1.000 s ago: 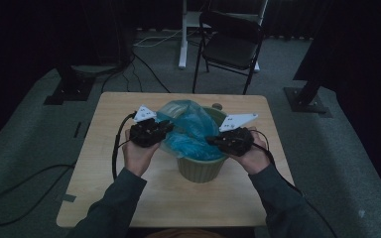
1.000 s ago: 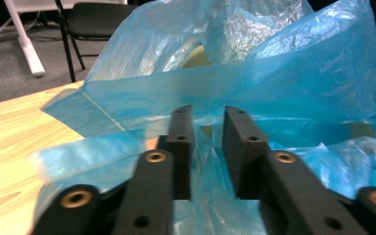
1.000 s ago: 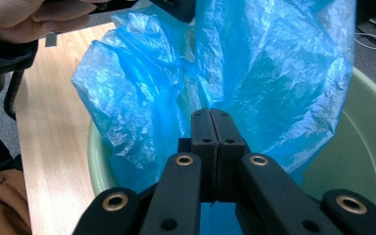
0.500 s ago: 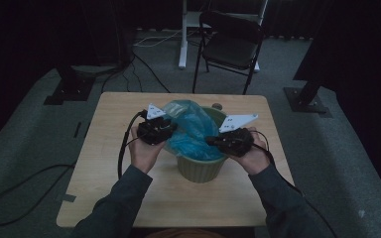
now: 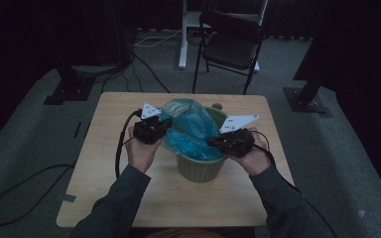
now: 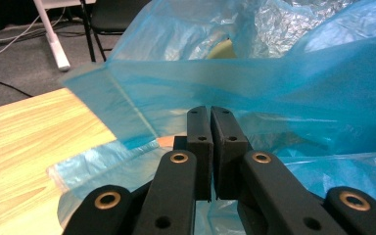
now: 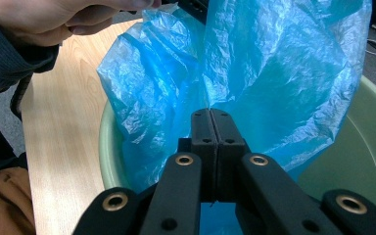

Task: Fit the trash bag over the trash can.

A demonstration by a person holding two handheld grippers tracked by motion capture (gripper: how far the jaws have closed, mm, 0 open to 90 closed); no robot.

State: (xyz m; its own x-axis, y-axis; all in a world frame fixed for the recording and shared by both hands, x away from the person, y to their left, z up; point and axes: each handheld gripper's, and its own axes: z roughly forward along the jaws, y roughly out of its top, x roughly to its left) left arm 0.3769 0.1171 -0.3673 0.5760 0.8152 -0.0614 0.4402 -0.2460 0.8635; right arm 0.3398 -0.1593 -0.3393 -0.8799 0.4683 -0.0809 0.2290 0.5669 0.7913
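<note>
A blue plastic bag (image 5: 192, 130) sits crumpled in a green bin (image 5: 201, 167) in the middle of the wooden table (image 5: 106, 153). At the bin's left rim, my left gripper (image 5: 164, 127) has just been closing. In the left gripper view its jaws (image 6: 210, 112) meet on a fold of the bag (image 6: 274, 93), with film behind and beneath them. My right gripper (image 5: 212, 142) is at the bin's right rim. Its jaws (image 7: 210, 113) are shut on the bag (image 7: 274, 73), which rises crinkled from the tips over the bin (image 7: 367, 147).
A black folding chair (image 5: 230, 47) and a white stand leg (image 5: 182, 34) are on the floor beyond the table's far edge. Cables trail over the floor at the left. A small round thing (image 5: 217, 106) lies behind the bin. Bare tabletop lies in front of the bin.
My left gripper edged right, closer to the bag's left side, and its jaws came together on the film. The right hand and the bin stayed put.
</note>
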